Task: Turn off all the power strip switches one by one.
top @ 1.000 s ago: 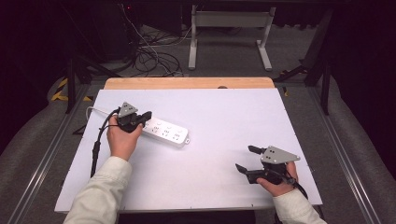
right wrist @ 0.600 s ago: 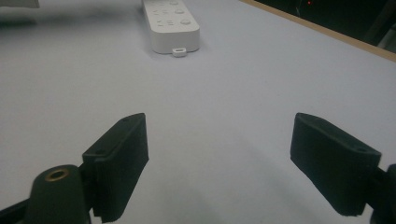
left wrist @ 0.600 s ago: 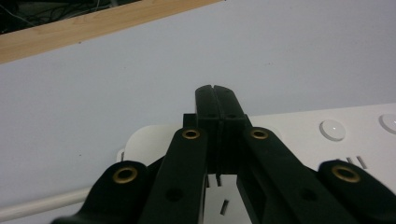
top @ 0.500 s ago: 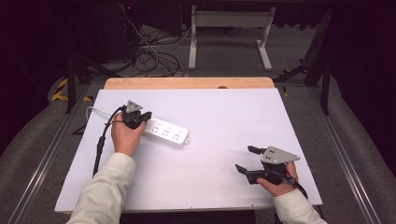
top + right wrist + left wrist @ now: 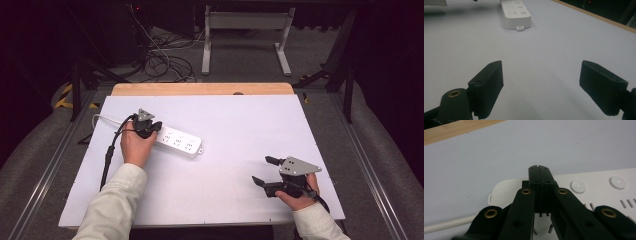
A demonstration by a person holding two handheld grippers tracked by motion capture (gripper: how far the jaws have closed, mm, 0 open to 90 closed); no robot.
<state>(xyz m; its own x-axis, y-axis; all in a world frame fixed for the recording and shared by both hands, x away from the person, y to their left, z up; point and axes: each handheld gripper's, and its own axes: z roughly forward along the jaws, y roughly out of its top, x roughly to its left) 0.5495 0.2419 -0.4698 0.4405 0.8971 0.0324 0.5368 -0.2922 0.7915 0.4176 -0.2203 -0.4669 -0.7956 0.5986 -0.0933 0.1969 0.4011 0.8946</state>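
Closed left tongs (image 5: pixel 156 126) rest over the cord end of a white power strip (image 5: pixel 179 142); right tongs (image 5: pixel 264 171) gape wide above the worktop (image 5: pixel 240 125), well apart.

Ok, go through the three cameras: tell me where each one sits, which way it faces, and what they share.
High view: fixed above the person's side, looking forward and down on the white table; both forearms, the left gripper and the right gripper show.
Left gripper view: rides the left gripper, looking along its shut jaws over the cord end of the power strip.
Right gripper view: rides the right gripper, looking between its open jaws across the table.
Shared: all three show the power strip.
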